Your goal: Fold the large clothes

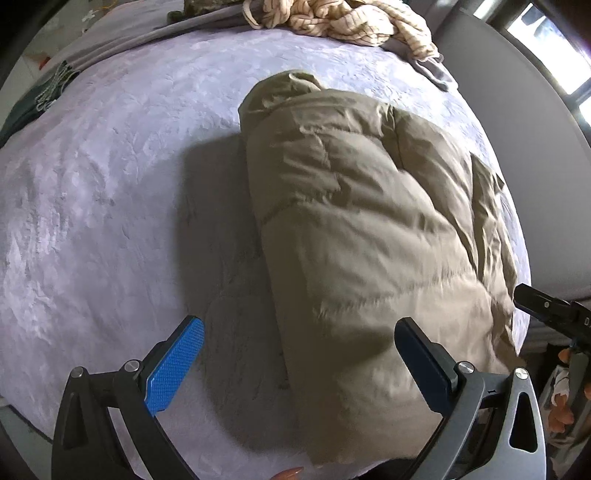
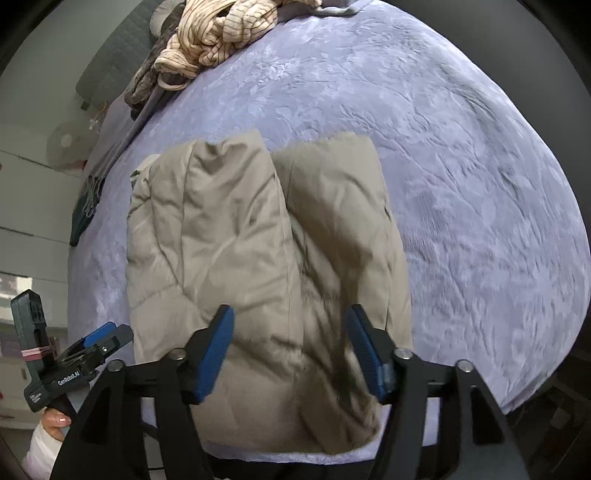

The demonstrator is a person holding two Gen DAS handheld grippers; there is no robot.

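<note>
A padded khaki jacket (image 1: 373, 221) lies folded lengthwise on the lavender bedspread (image 1: 110, 184). In the right wrist view the jacket (image 2: 251, 258) shows two panels laid side by side with a seam between them. My left gripper (image 1: 299, 336) is open and empty, above the jacket's near left edge. My right gripper (image 2: 290, 325) is open and empty, above the jacket's near end. The right gripper's body shows at the right edge of the left wrist view (image 1: 550, 310). The left gripper shows at the lower left of the right wrist view (image 2: 96, 343).
A crumpled cream striped garment (image 1: 347, 18) lies at the far end of the bed, also in the right wrist view (image 2: 218, 33). A dark green item (image 2: 83, 218) lies at the bed's left edge. A grey wall panel (image 1: 517, 129) runs along the bed.
</note>
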